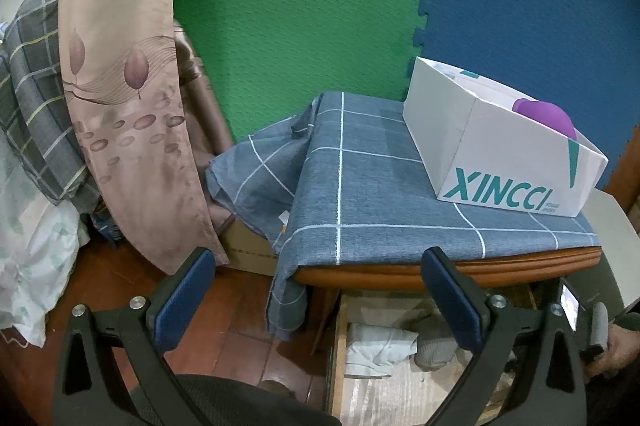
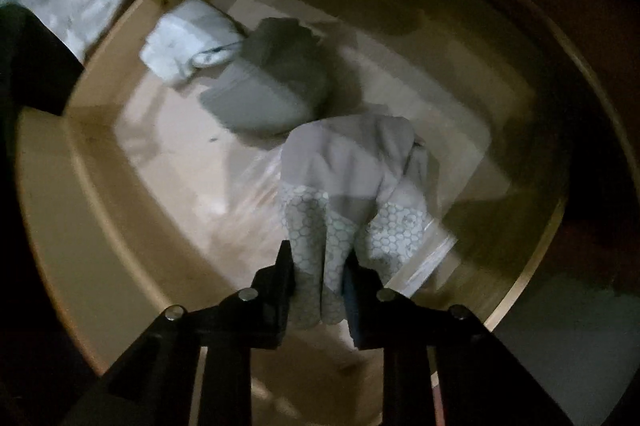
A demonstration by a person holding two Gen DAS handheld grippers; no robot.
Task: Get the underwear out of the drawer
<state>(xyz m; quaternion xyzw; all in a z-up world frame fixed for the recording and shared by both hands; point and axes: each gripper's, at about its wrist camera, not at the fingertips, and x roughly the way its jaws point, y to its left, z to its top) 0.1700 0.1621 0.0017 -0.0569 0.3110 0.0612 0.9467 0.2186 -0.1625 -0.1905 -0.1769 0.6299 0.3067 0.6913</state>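
The right hand-held gripper (image 2: 318,272) pinches the soft, light grey underwear with a white honeycomb lace edge (image 2: 348,178) by its bunched lace, near the wooden drawer's (image 2: 52,194) front edge, while the left hand-held gripper (image 1: 316,300) waits open.

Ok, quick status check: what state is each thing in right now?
Drawer: open.
Right gripper: shut on patterned underwear, which hangs over the drawer.
Left gripper: open, empty.
Grey garment: bunched, lying in the drawer.
White garment: folded, lying in the drawer.
Shoe box: lidless, on the cloth-covered top.
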